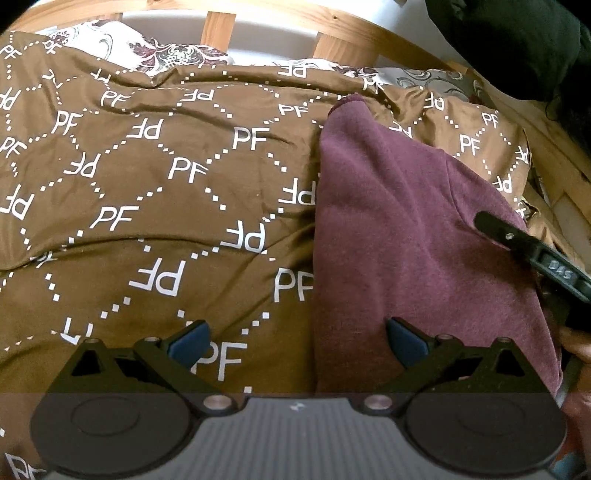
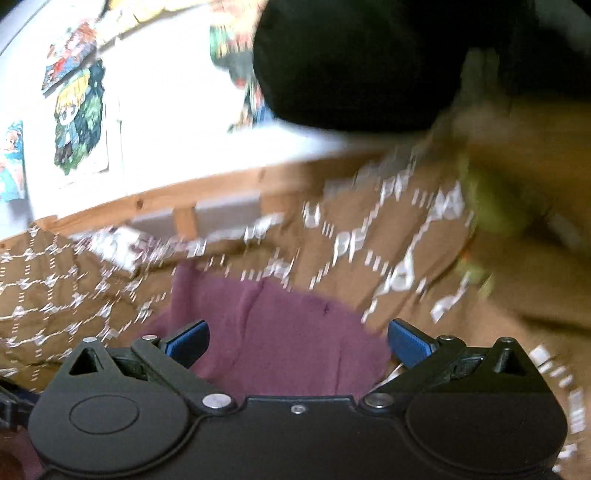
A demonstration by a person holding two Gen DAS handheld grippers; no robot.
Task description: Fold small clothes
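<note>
1. bed (image 1: 373,35): a wooden slatted frame runs along the far side in both views, against a white wall.
2. brown cover (image 1: 147,177): spread over the bed, printed with white "pf" letters inside dotted diamond lines. it is lightly creased. it fills most of the left wrist view. it is motion-blurred in the right wrist view.
3. maroon garment (image 1: 399,229): lies on the brown cover, right of centre in the left wrist view, as one long shape running from the near edge up toward the frame. its left edge is straight and a rounded end points away. a seam or fold line crosses its right part. in the right wrist view it sits directly ahead, between and beyond the fingers.
4. dark bulky item (image 1: 509,40): at the upper right corner beside the frame. what it is cannot be told.
5. floral pillow (image 1: 166,51): white with dark red pattern, showing above the far edge of the cover.
6. left claw (image 1: 297,341): spread wide, nothing between the blue pads (image 1: 190,341). the left finger is over the cover, the right finger over the near part of the garment.
7. right claw (image 2: 297,341): spread wide and empty, over the near end of the garment. in the left wrist view one of its black fingers lies over the garment's right side; contact cannot be told.
8. posters (image 2: 79,122): cartoon prints on the wall, seen in the right wrist view.
</note>
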